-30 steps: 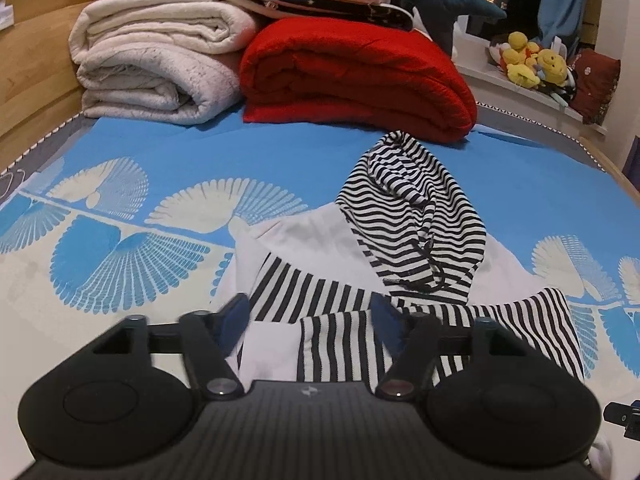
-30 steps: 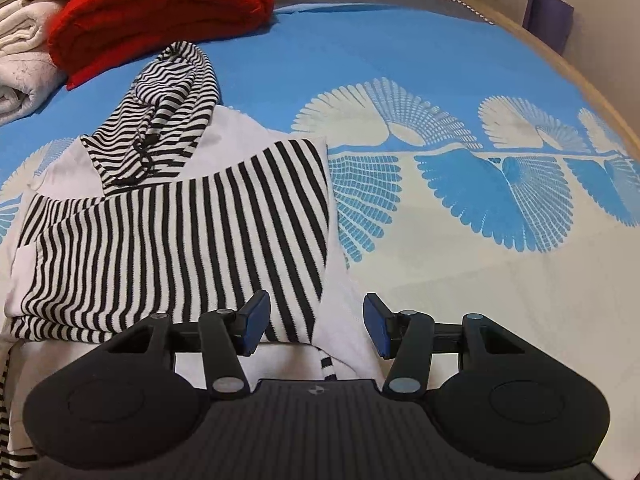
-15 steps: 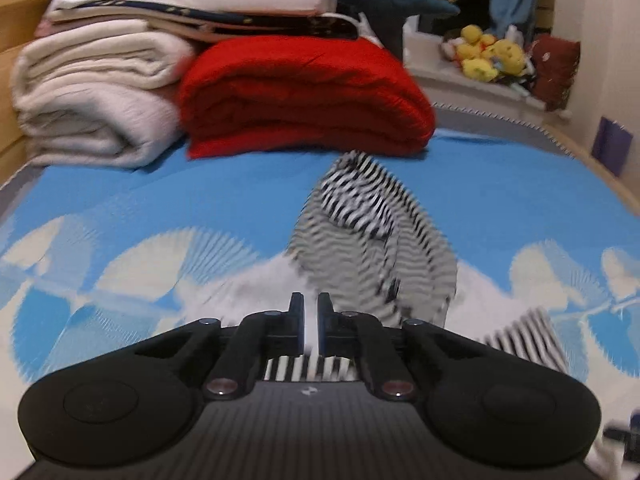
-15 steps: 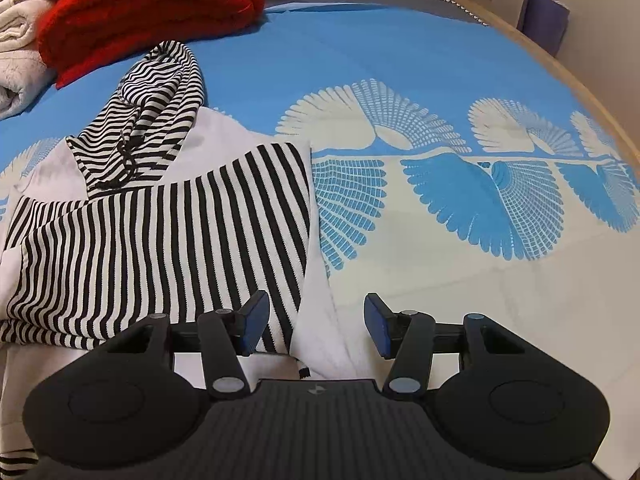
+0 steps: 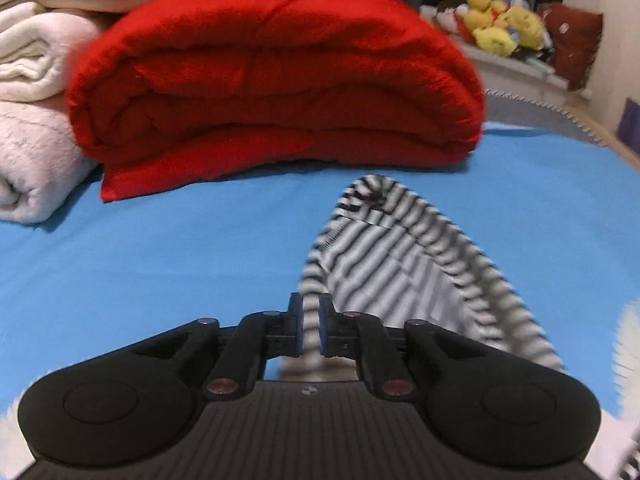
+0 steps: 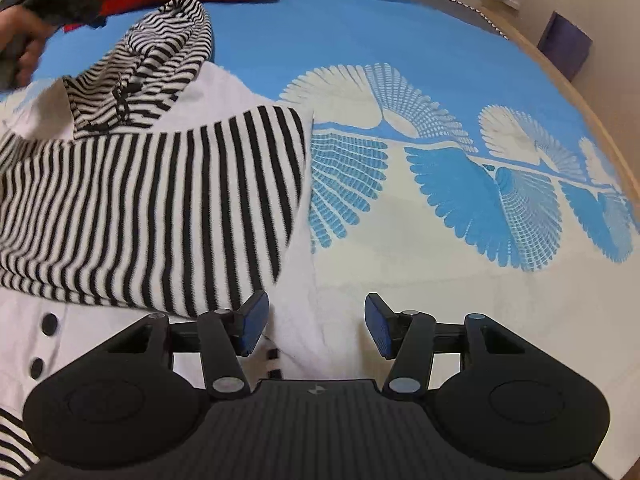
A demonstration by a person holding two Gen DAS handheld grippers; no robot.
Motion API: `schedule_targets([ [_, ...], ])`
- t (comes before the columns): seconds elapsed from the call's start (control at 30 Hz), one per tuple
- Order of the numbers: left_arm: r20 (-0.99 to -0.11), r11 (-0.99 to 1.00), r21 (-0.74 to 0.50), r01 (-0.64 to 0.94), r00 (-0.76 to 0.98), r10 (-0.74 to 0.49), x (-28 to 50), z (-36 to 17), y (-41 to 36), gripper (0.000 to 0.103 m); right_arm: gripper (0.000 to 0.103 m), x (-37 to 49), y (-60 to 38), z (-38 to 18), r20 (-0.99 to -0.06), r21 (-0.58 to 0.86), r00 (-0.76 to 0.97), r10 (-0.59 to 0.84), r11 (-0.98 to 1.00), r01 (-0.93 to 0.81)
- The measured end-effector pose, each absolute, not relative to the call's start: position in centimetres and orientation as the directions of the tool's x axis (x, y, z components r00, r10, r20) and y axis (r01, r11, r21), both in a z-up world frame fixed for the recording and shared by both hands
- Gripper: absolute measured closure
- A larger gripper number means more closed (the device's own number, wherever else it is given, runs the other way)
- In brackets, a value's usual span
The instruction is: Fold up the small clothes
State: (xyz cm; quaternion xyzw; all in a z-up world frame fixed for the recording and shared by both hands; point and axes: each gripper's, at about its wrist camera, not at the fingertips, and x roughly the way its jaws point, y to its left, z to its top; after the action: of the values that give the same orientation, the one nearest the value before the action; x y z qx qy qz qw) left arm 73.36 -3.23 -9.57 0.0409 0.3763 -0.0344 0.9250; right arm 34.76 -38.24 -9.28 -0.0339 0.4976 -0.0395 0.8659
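A small white hoodie [image 6: 224, 92] with black-and-white striped sleeves and hood lies on the blue bed sheet [image 6: 360, 28]. A striped sleeve [image 6: 160, 208] is folded across its body. My left gripper [image 5: 308, 328] is shut on the left edge of the striped hood [image 5: 400, 264], which looks blurred. In the right wrist view the hood [image 6: 160, 48] lies at the top left, with the left hand and gripper [image 6: 28, 12] beside it. My right gripper [image 6: 316, 326] is open and empty over the hoodie's white right edge.
A folded red blanket [image 5: 276, 80] and rolled cream blankets [image 5: 28, 120] lie just beyond the hood. Plush toys [image 5: 500, 28] sit on a ledge at the back right. The bed's wooden edge [image 6: 580, 92] runs along the right.
My left gripper has shut and moved forward from the hoodie's body to the hood, now held at its edge. My right gripper stays open, almost still.
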Motion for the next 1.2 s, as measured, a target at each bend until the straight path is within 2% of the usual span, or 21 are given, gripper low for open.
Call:
schedule_targets([
  [0.07,-0.695,0.995,0.059,0.078,0.719,-0.015,76.2,-10.9,-3.3,0.073,0.048,35.0,-38.6,-9.3,-0.856,-0.108,0.502,-0.120,0.993,0.052],
  [0.13,-0.698,0.997,0.042,0.061,0.716,-0.015,78.2,-11.7,-3.3,0.064,0.048,35.1,-38.6,-9.5,-0.858,-0.114,0.500,-0.121,0.993,0.044],
  [0.33,-0.716,0.997,0.055,0.055,0.698,0.001,82.5,-13.8,-5.5,0.062,0.048,35.1,-38.4,-10.0,-0.864,-0.139,0.487,-0.123,0.990,0.004],
  [0.4,-0.745,0.991,0.110,0.072,0.666,0.034,83.2,-15.2,-6.2,0.065,0.047,35.3,-38.4,-10.1,-0.864,-0.141,0.487,-0.127,0.990,0.007],
  [0.47,-0.743,0.992,0.079,0.102,0.670,-0.010,82.9,-15.4,-6.3,0.099,0.047,35.4,-38.3,-10.1,-0.866,-0.137,0.485,-0.122,0.991,0.006],
  [0.5,-0.748,0.992,0.058,0.116,0.663,-0.034,82.7,-15.3,-6.3,0.099,0.047,35.5,-38.2,-10.0,-0.867,-0.133,0.485,-0.118,0.991,0.004],
  [0.67,-0.685,0.964,0.141,0.224,0.725,-0.069,79.8,-11.2,-7.4,0.100,0.047,35.8,-38.1,-9.2,-0.862,-0.110,0.496,-0.107,0.994,0.022],
  [0.77,-0.640,0.933,0.185,0.310,0.758,-0.125,75.4,-7.3,-8.1,0.100,0.047,35.7,-38.0,-8.3,-0.856,-0.081,0.510,-0.085,0.996,0.030],
  [0.93,-0.576,0.802,0.270,0.533,0.757,-0.309,61.2,-2.6,-9.2,0.101,0.047,35.6,-39.0,-6.6,-0.834,-0.009,0.549,-0.058,0.996,0.091],
  [1.03,-0.593,0.753,0.220,0.620,0.698,-0.402,50.6,-1.6,-7.7,0.101,0.048,35.4,-40.5,-5.0,-0.809,0.069,0.586,-0.051,0.981,0.181],
  [1.13,-0.644,0.717,0.176,0.675,0.629,-0.434,40.6,-1.8,-5.6,0.101,0.051,34.9,-41.5,-3.3,-0.761,0.153,0.648,-0.037,0.960,0.234],
  [1.2,-0.702,0.688,0.137,0.713,0.560,-0.440,35.3,-2.3,-4.6,0.100,0.067,34.5,-41.9,-2.8,-0.731,0.224,0.682,-0.005,0.943,0.248],
])
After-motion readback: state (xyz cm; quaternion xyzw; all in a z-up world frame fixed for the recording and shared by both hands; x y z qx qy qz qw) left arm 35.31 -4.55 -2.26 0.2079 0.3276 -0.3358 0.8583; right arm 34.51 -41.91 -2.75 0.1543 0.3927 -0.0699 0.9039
